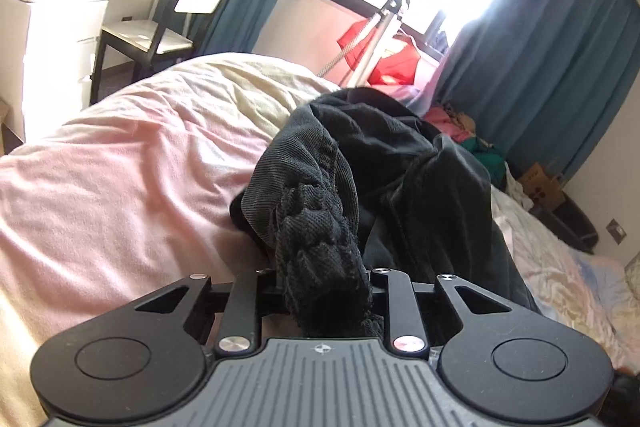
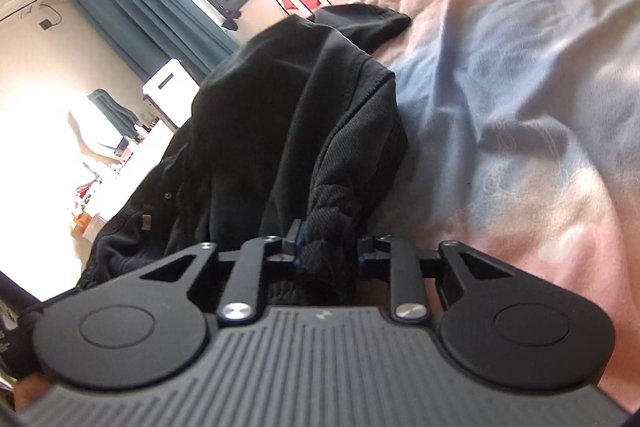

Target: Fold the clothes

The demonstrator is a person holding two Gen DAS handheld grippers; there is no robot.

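A black garment [image 1: 384, 163] with a ribbed knit hem lies bunched on the bed, lifted at my end. My left gripper [image 1: 320, 279] is shut on a thick fold of its ribbed hem, which hides the fingertips. The same black garment [image 2: 280, 99] fills the middle of the right wrist view, with a small button and tag on its left part. My right gripper [image 2: 326, 251] is shut on another bunch of the ribbed hem, held just above the blanket.
A pink and pale blue blanket [image 1: 120, 155] covers the bed [image 2: 520, 87]. A white desk and dark chair [image 1: 132, 39] stand at the far left. Teal curtains [image 1: 560, 67], a window, a tripod [image 1: 380, 35] and piled colourful clothes [image 1: 460, 127] lie beyond the bed.
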